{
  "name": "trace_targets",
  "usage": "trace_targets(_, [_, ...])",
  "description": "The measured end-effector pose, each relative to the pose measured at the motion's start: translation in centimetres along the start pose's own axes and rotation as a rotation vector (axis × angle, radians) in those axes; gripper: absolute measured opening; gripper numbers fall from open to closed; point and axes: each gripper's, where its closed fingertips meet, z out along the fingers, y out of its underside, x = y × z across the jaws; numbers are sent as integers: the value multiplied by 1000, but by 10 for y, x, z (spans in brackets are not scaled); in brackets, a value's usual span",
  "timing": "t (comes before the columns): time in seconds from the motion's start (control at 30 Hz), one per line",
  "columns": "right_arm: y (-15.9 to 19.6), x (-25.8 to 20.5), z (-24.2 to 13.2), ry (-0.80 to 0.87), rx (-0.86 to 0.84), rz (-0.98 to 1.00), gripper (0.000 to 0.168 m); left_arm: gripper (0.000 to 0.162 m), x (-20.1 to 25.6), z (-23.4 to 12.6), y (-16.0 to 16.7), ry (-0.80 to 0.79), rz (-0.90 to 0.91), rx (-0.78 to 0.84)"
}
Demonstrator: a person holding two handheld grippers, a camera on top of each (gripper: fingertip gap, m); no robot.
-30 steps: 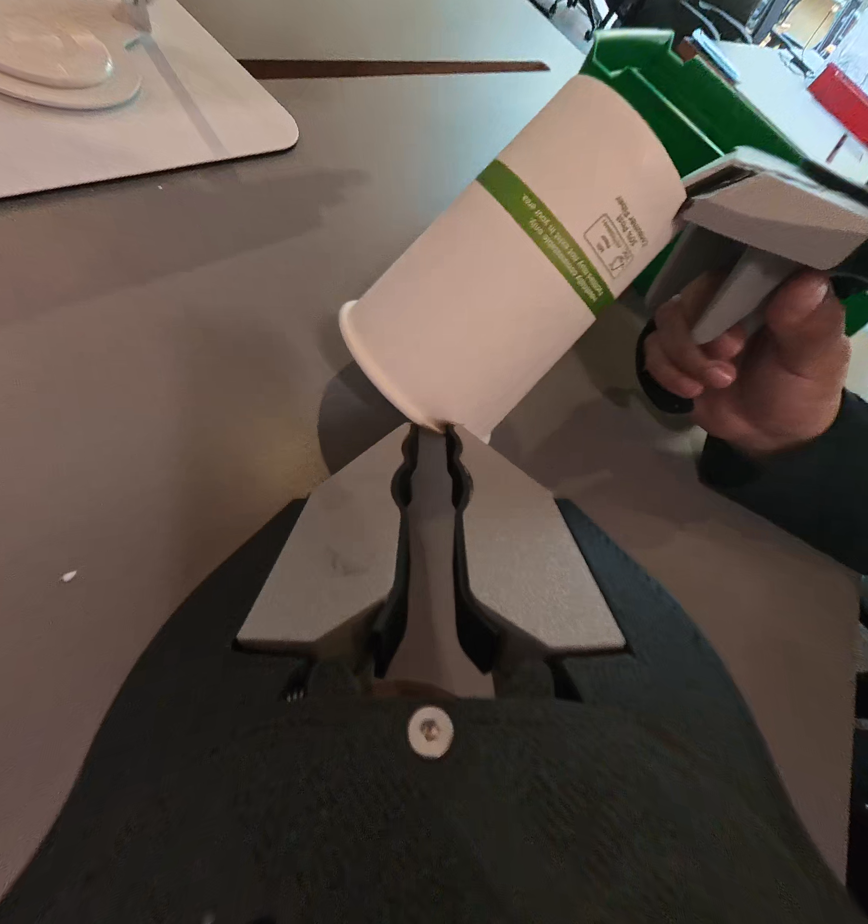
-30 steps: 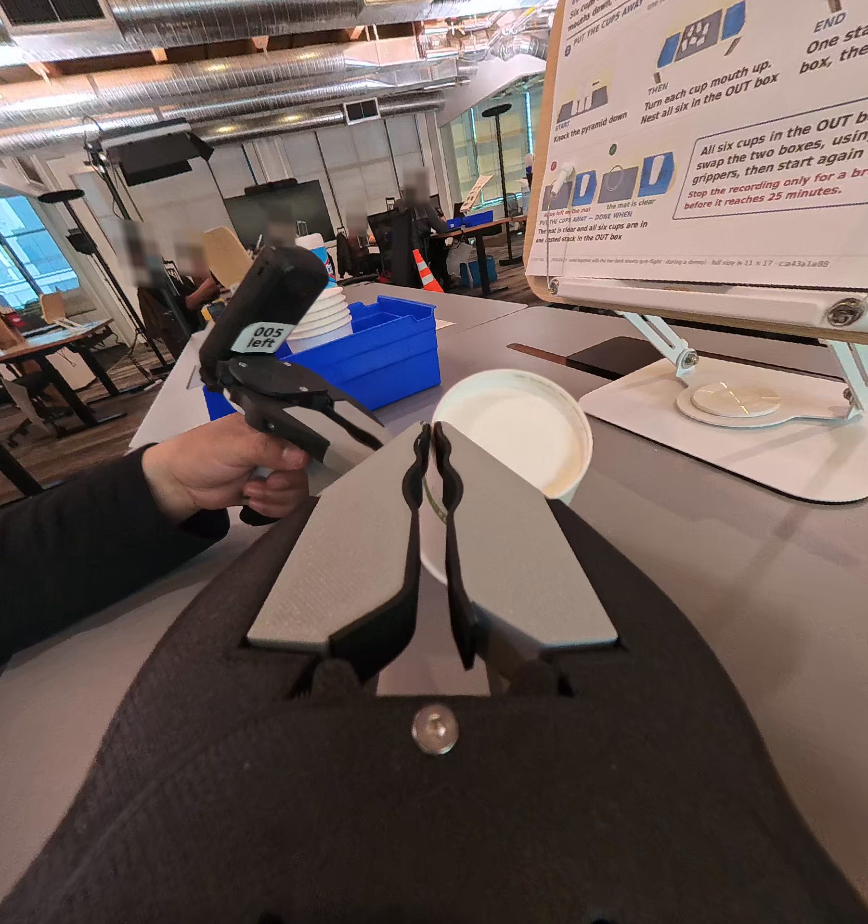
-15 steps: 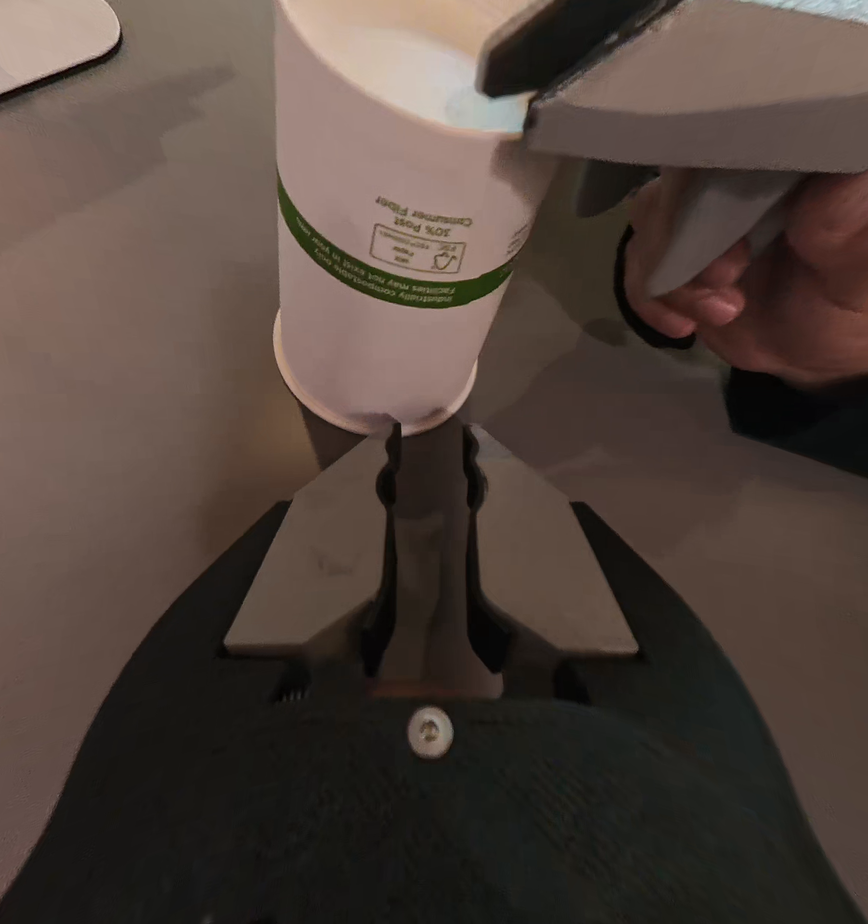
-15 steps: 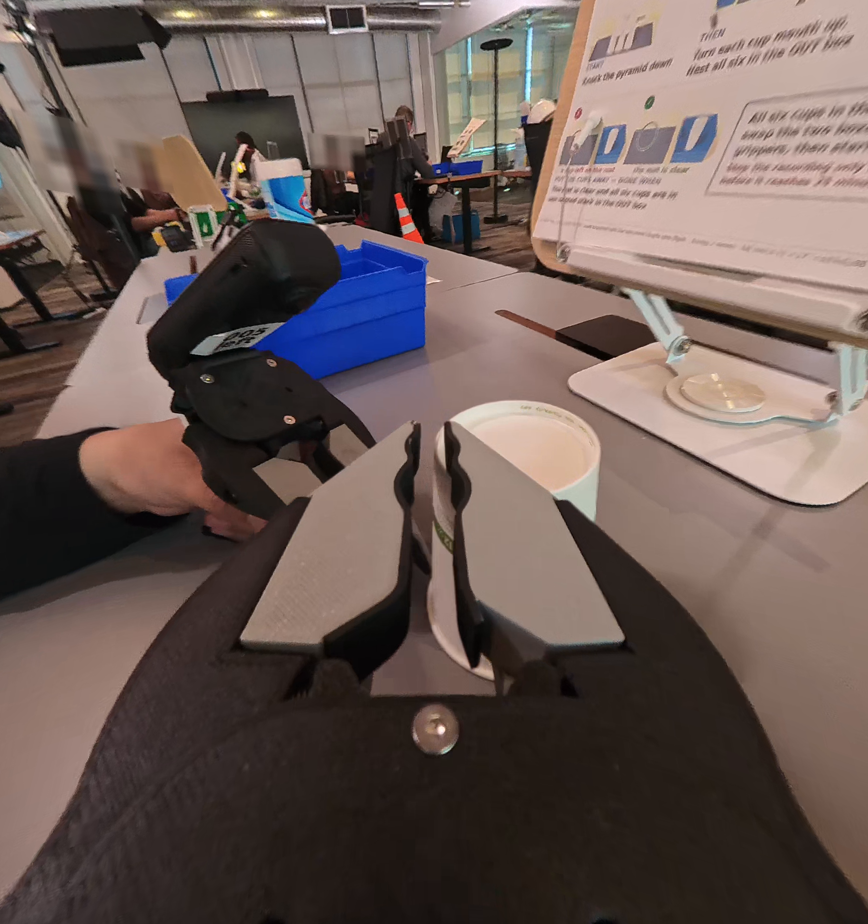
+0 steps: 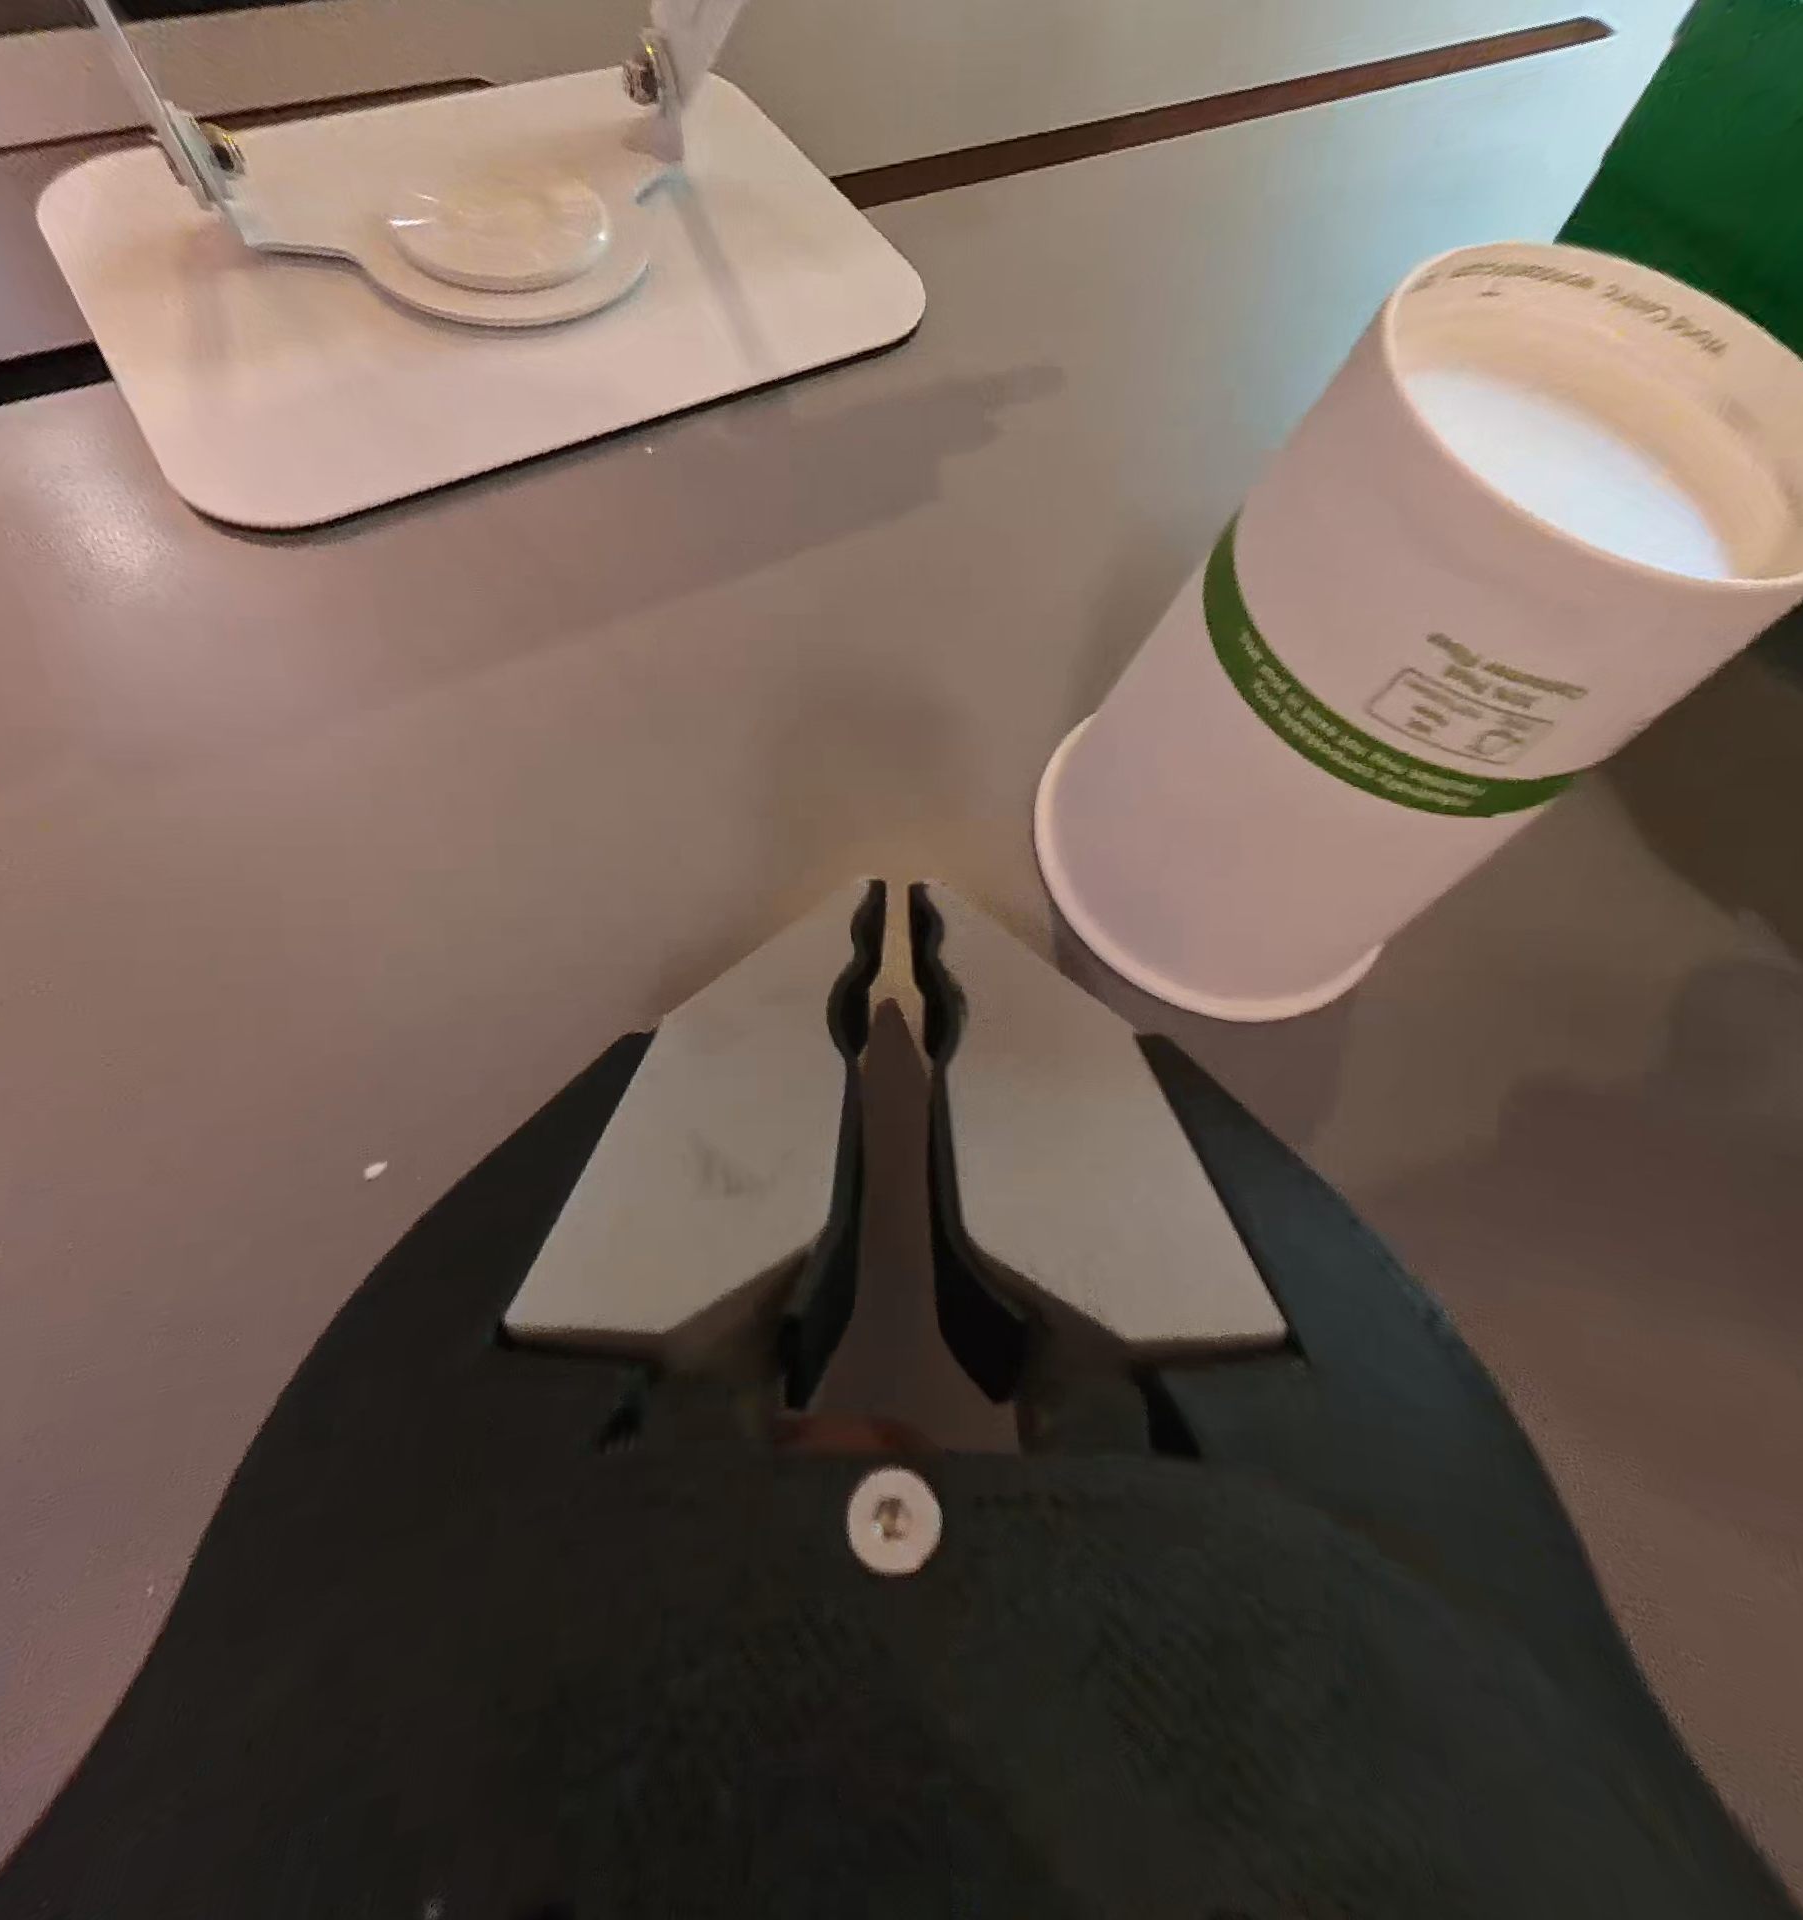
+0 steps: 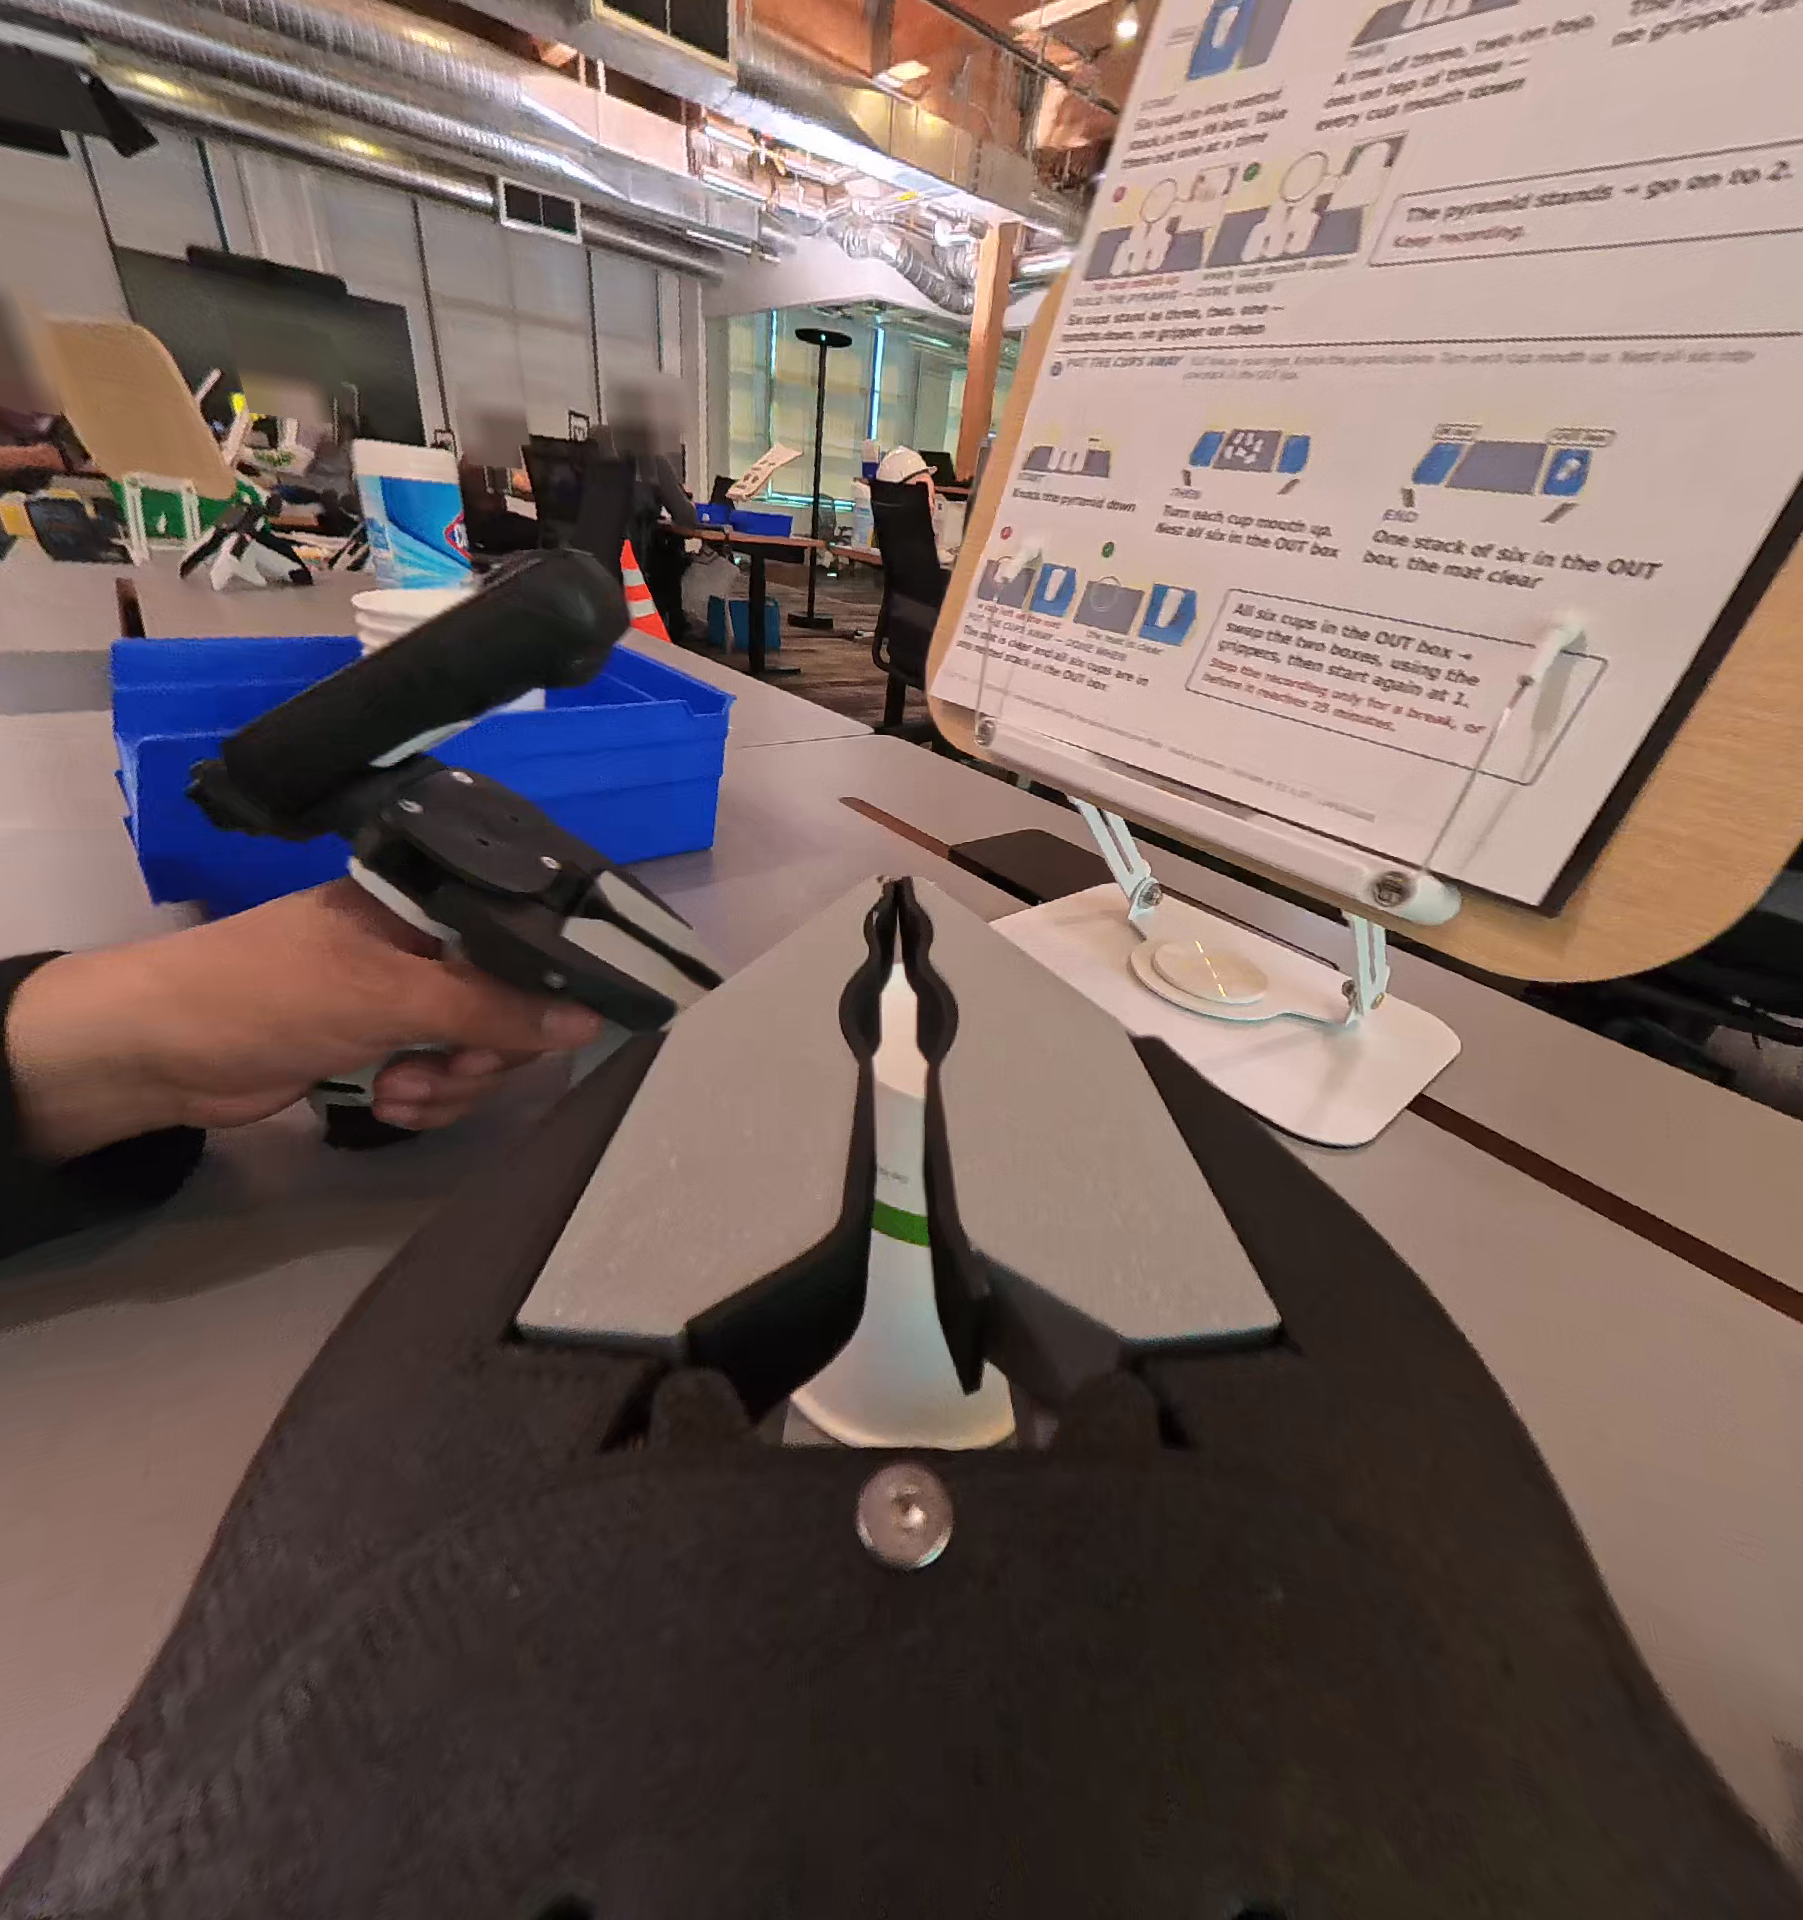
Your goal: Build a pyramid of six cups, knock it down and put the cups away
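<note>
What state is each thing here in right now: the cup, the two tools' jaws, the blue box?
paper cup: mouth down on the table, nothing gripping it.
left gripper: jaws almost shut, empty.
right gripper: jaws shut, empty, cup showing below them.
cup stack: nested, standing in the blue bin.

Your left gripper [image 5: 895,894] low over bench [image 5: 461,727], fingers nearly together, nothing between. Cup [image 5: 1396,675] stands mouth up just right of its fingers, apart from them. Stand [image 5: 481,312] on bench ahead and left; box [image 5: 1770,156] behind cup at far right. Your right gripper [image 6: 899,894] above cup [image 6: 902,1351], cup seen through gap below fingers; whether they touch it, cannot tell. Bin [image 6: 523,769] far left on bench, cup stack [image 6: 398,613] in it. Board [image 6: 1396,468] on stand [image 6: 1240,1018] ahead right.
</note>
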Motion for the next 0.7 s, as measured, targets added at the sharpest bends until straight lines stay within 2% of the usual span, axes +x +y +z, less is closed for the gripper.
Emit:
trace_targets(0.23, [-17, -21, 0, -5, 48, -42, 0, 0, 46, 27, -7, 69, 22, -25])
trace_targets(0.5, [-11, -20, 1, 3, 12, -39, 0, 1, 104, 50, -5, 163, 63, -70])
trace_targets(0.6, [-13, -17, -2, 14, 19, -35, 0, 10, 108, 50, -4, 150, 94, -78])
trace_targets(0.7, [-16, -15, -5, 20, 36, -33, 0, 23, 93, 39, -1, 97, 109, -82])
